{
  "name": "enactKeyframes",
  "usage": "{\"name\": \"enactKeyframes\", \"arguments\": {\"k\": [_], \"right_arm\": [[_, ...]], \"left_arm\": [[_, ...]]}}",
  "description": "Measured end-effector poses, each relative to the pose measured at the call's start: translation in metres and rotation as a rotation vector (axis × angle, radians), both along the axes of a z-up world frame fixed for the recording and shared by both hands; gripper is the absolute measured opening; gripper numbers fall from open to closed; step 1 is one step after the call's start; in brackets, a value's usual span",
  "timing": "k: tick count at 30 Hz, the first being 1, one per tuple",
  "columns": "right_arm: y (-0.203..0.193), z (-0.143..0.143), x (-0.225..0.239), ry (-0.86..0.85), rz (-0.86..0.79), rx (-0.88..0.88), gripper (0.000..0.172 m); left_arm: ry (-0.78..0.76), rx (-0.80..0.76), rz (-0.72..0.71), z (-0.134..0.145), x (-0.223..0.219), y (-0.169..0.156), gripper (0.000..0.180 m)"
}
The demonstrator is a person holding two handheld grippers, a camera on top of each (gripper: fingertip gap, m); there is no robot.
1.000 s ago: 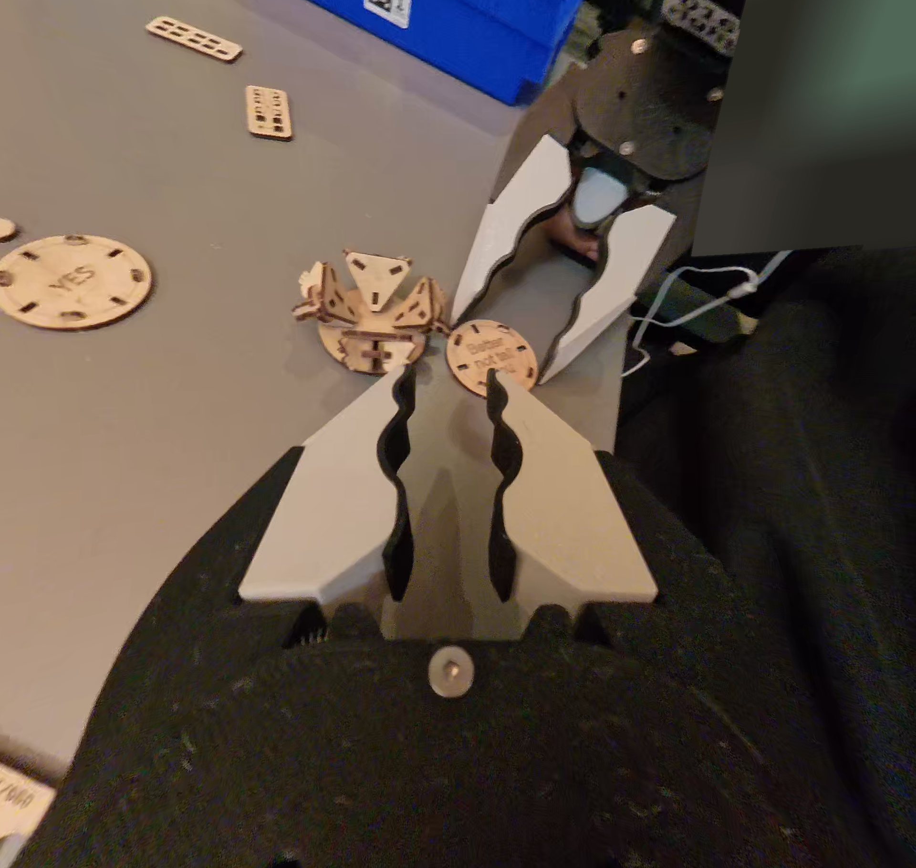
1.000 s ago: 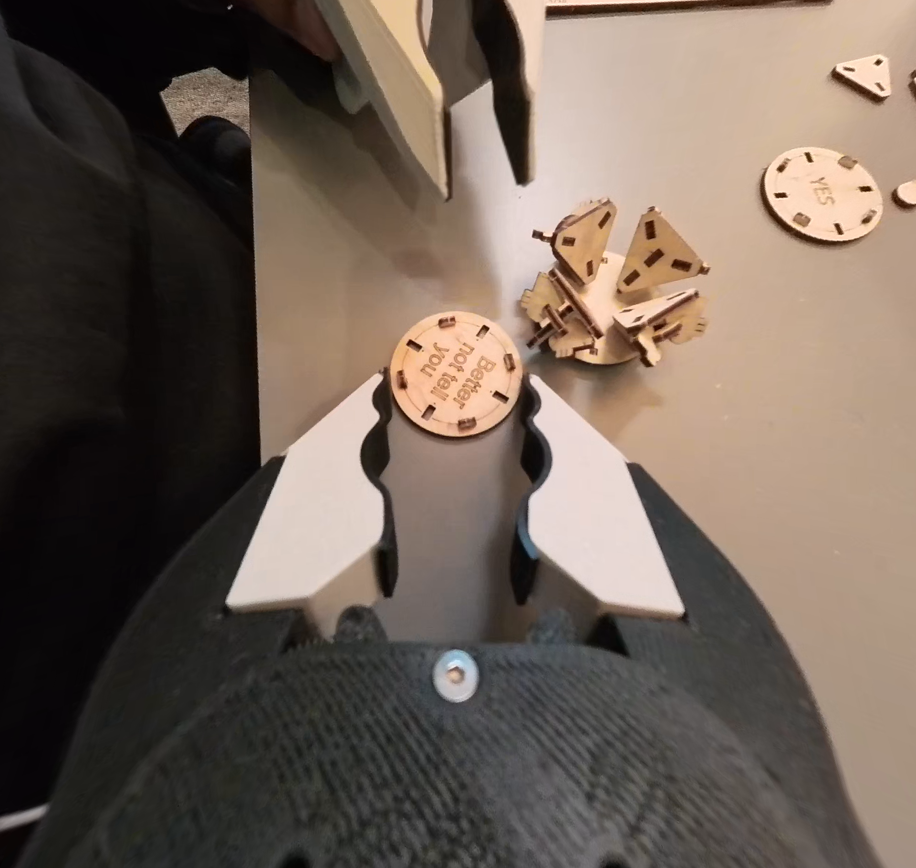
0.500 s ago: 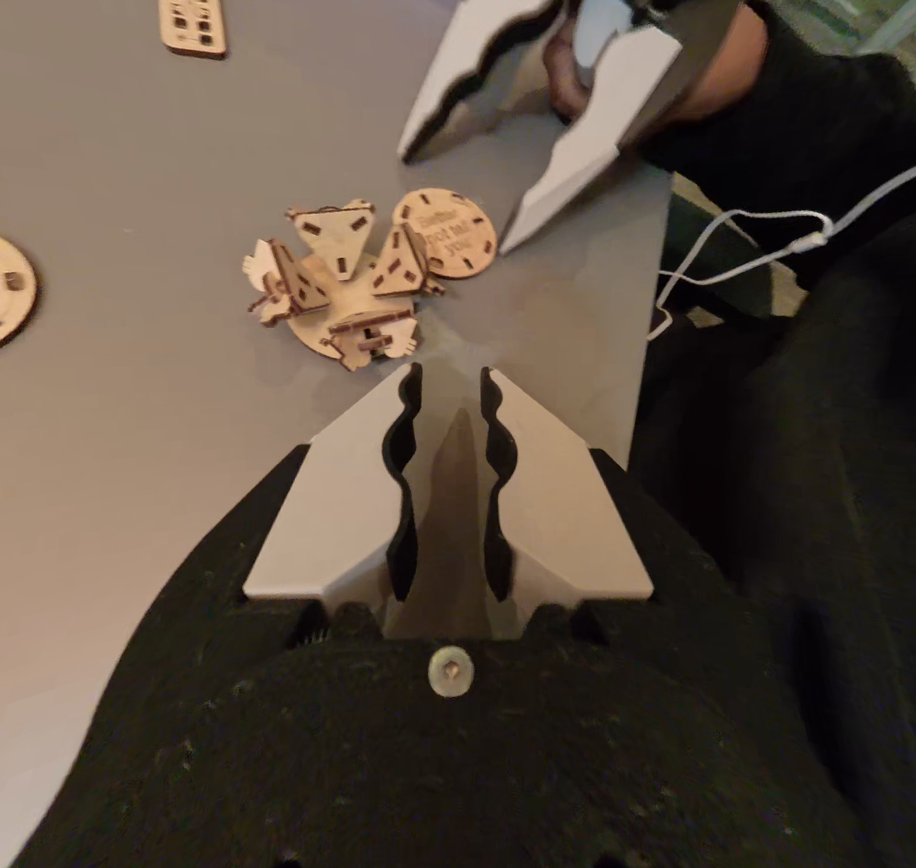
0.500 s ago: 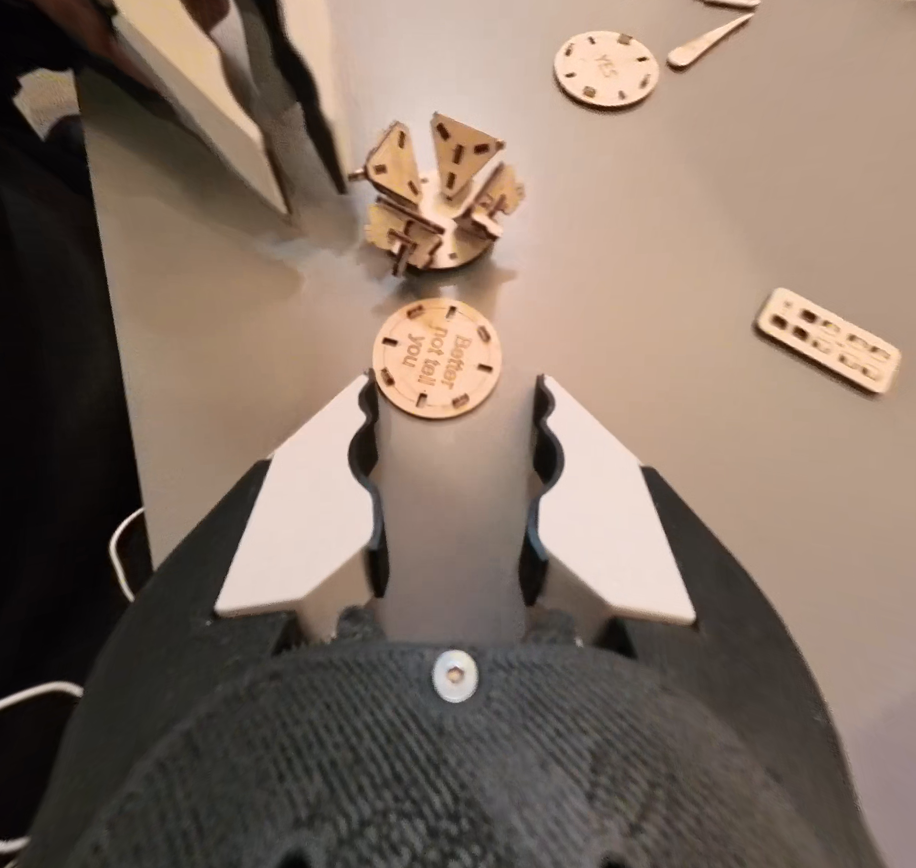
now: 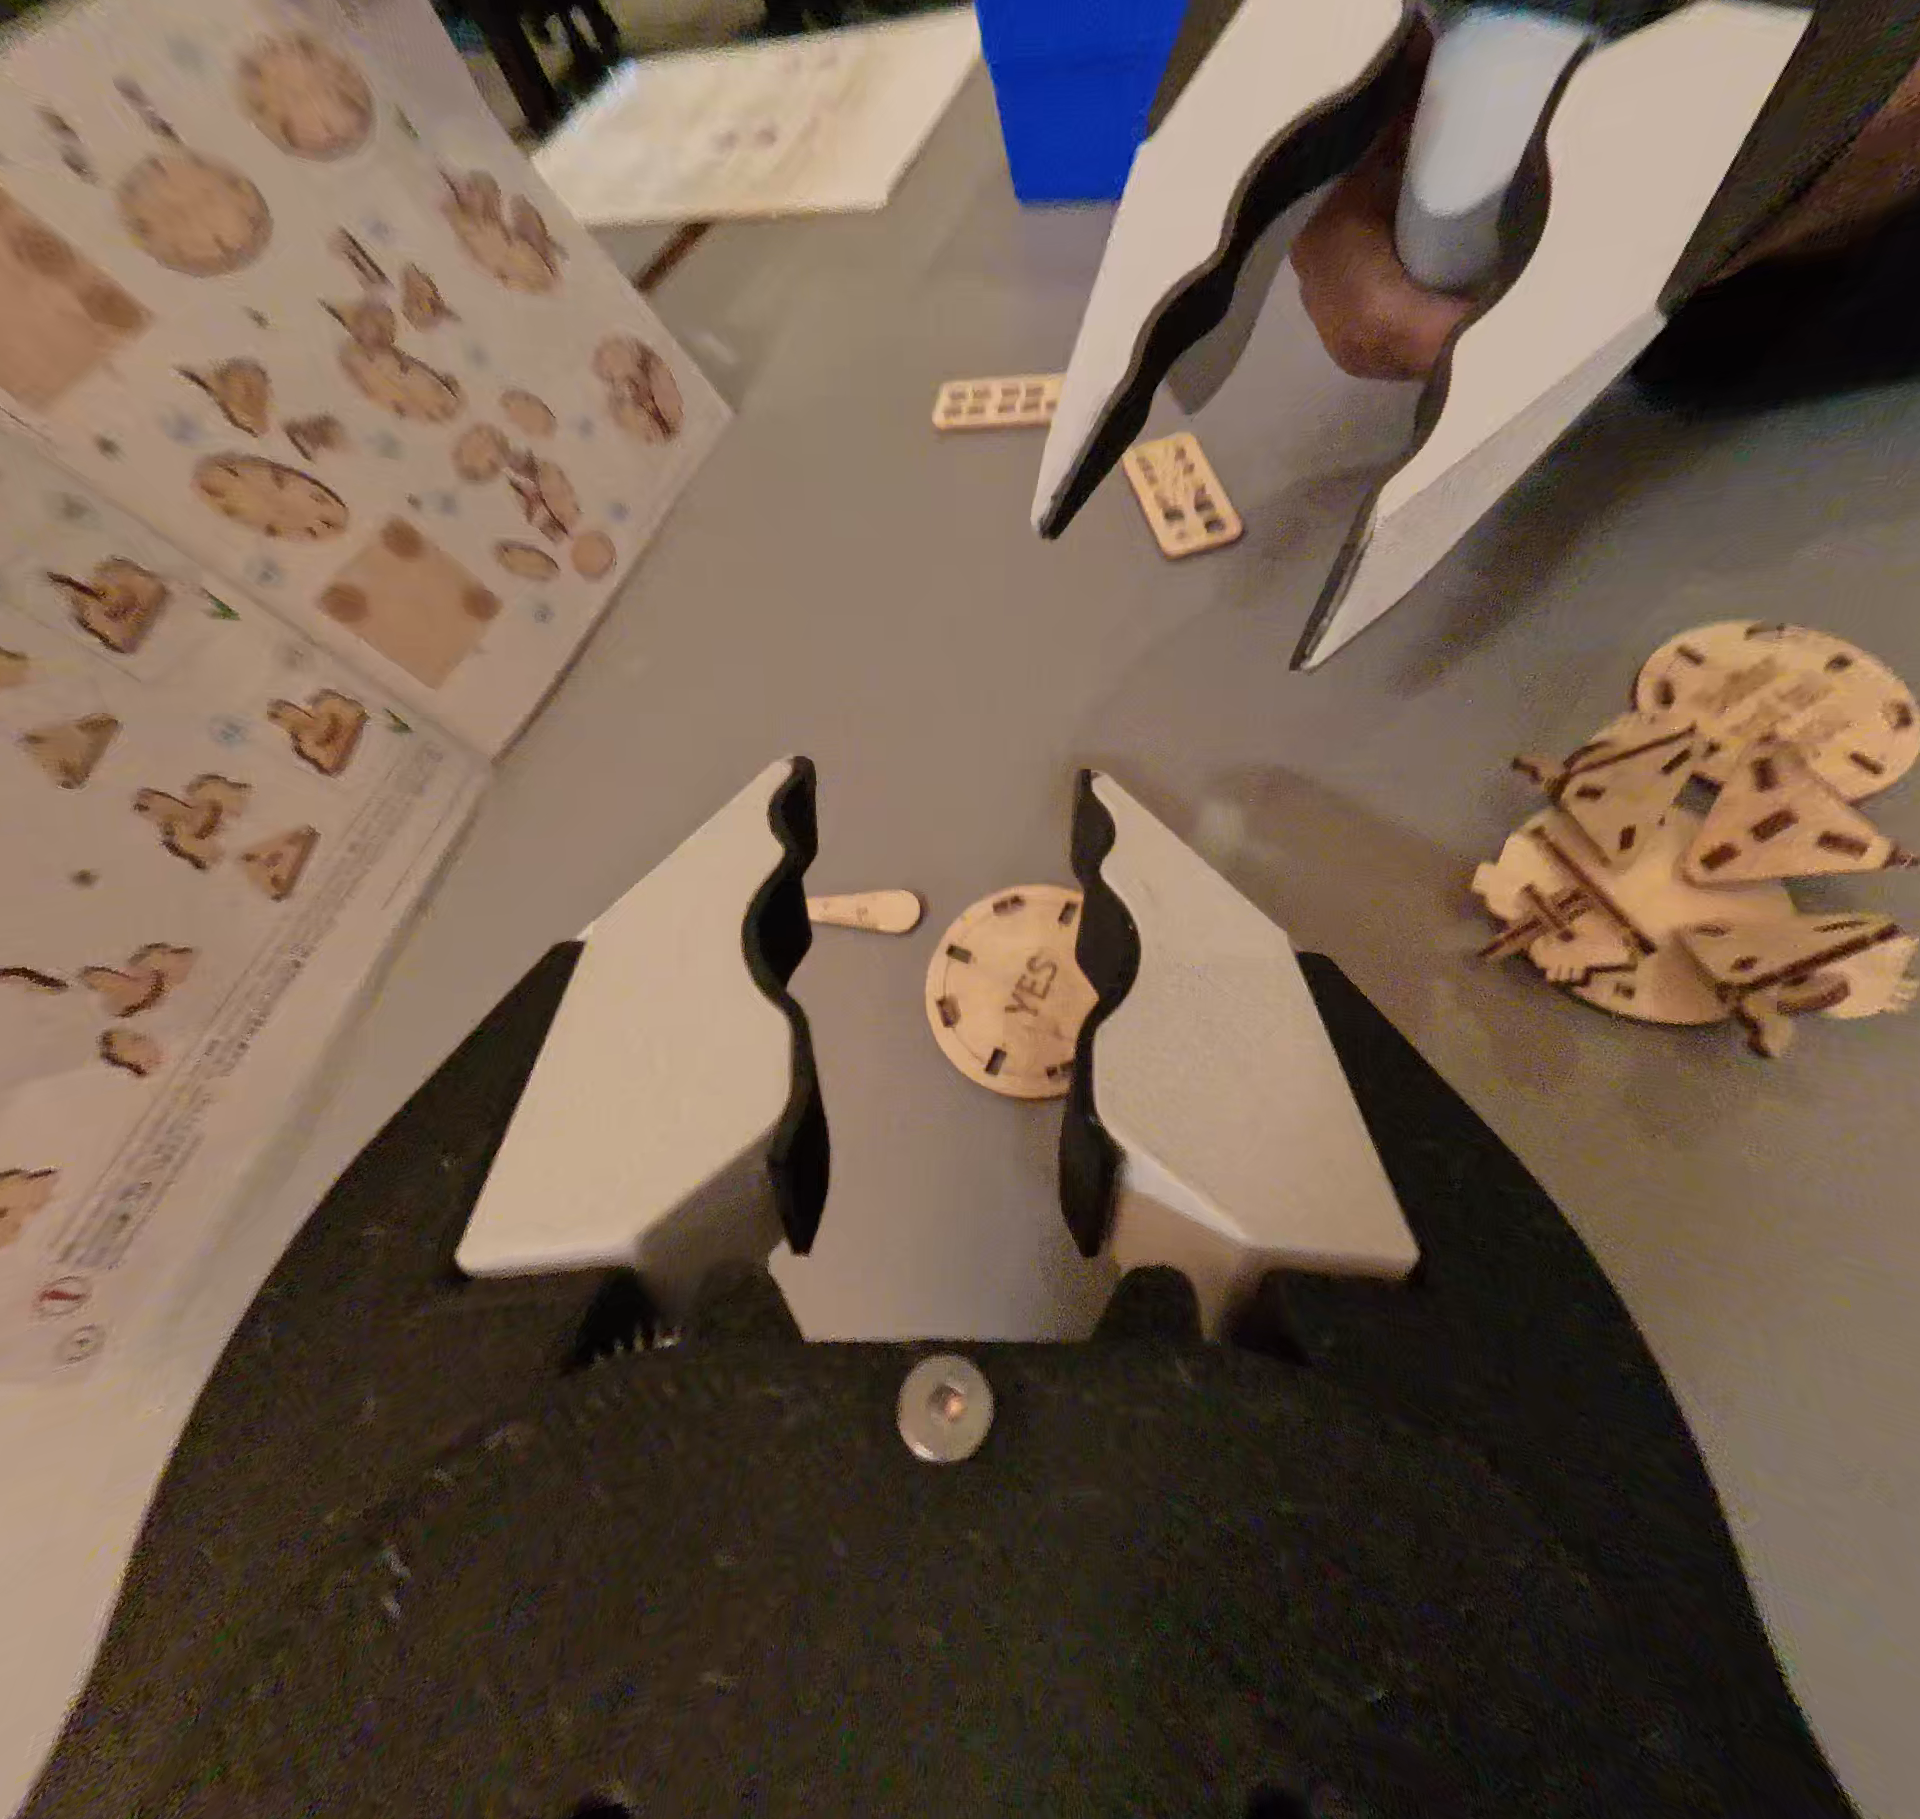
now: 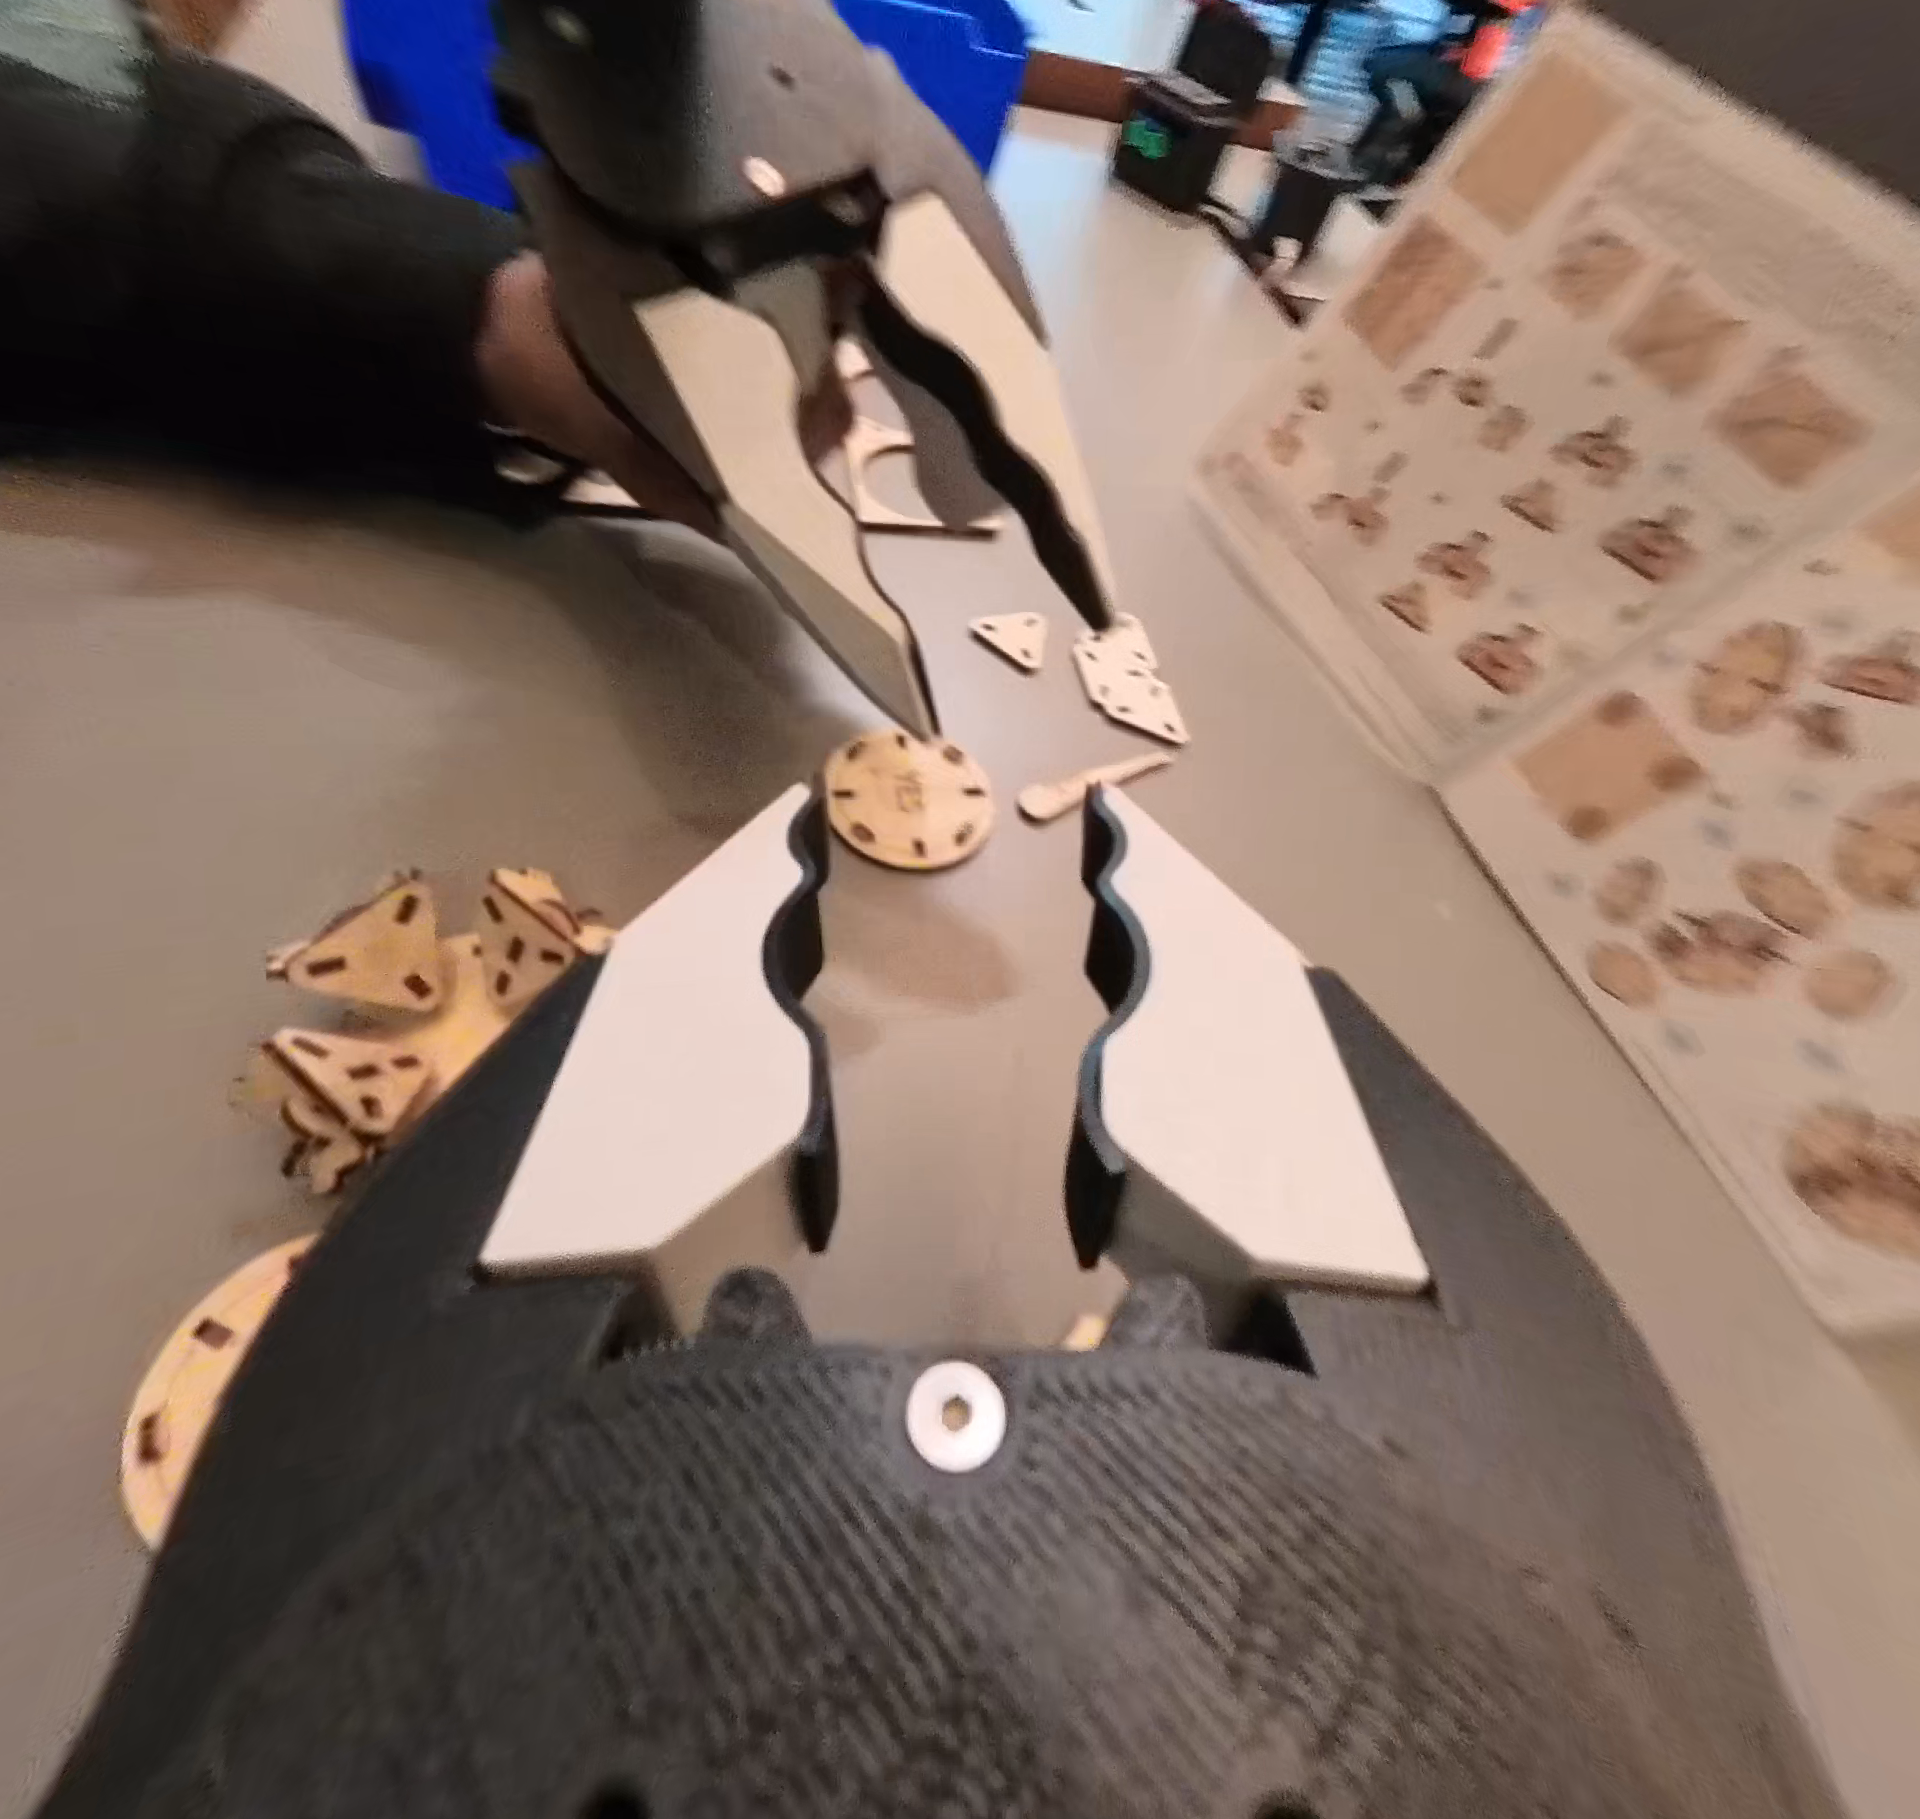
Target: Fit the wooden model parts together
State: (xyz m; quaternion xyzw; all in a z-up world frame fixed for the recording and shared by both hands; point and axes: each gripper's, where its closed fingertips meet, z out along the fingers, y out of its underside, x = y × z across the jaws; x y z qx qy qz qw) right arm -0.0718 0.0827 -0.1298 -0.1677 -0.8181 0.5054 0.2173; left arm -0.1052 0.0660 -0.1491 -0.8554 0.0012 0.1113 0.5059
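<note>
Left gripper [image 5: 943,782] is spread and empty, low over the grey table [image 5: 883,647]; the round wooden disc [image 5: 1013,990] lies flat just inside its right finger, a small stick [image 5: 864,910] at its 9 o'clock; right gripper [image 6: 948,813], also spread and empty, has that disc at 11 o'clock; blue bin [image 5: 1049,55] contents hidden

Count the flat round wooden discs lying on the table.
2 loose discs: one under the left gripper's open fingers, one behind the wooden model on the right. More may be hidden.
</note>
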Motion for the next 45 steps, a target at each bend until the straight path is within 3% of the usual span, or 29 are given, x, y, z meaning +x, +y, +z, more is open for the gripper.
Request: {"name": "enactKeyframes", "arguments": {"k": [2,6,10,12,17,27,45], "right_arm": [[-0.005,-0.011,-0.003,-0.04,0.034,0.002,0.04],[0.025,-0.033,-0.009,0.018,-0.076,0.1,0.026],[0.03,-0.034,-0.019,0.074,-0.096,0.083,0.0],[0.028,-0.035,-0.017,0.024,-0.078,0.071,0.0],[0.011,-0.047,0.008,-0.086,0.016,0.089,0.0],[-0.008,-0.059,0.022,-0.087,0.08,0.174,0.0],[-0.005,-0.054,0.014,-0.1,-0.045,0.198,0.0]], "left_arm": [[-0.052,-0.006,-0.045,-0.008,0.012,0.0,0.047],[-0.052,-0.024,-0.105,-0.017,0.034,-0.004,0.039],[-0.069,-0.103,-0.075,-0.026,0.031,-0.005,0.012],[-0.102,-0.103,-0.073,-0.03,0.032,-0.005,0.0],[-0.166,-0.112,-0.085,-0.035,0.034,-0.005,0.0],[-0.238,-0.079,-0.138,-0.03,0.053,0.004,0.0],[-0.219,-0.152,-0.079,-0.036,0.054,0.005,0.0]]}}
